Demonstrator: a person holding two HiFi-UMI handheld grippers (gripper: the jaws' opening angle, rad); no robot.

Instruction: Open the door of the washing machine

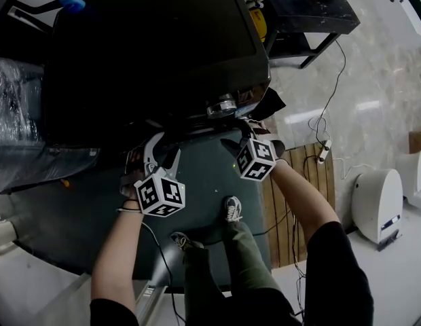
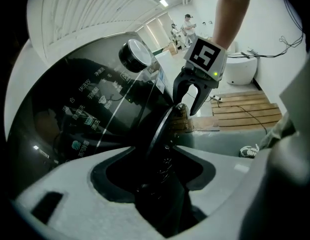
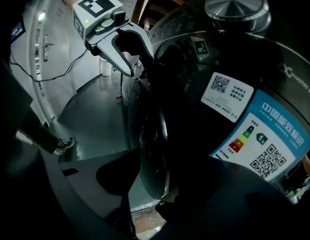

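Washing machine (image 1: pixel 156 53) runs off the head view's top edge, its dark top hides the door (image 3: pixel 155 149) front there, and the sticker's (image 3: pixel 227 96) fine print is too small to read.

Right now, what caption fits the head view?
Looking down: left gripper and right gripper at the front of the washing machine.

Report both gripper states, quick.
Left gripper: open, door rim between its jaws.
Right gripper: open, door rim between its jaws.

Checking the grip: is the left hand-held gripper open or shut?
Open: left hand-held gripper straddles the door rim, gaps both sides.
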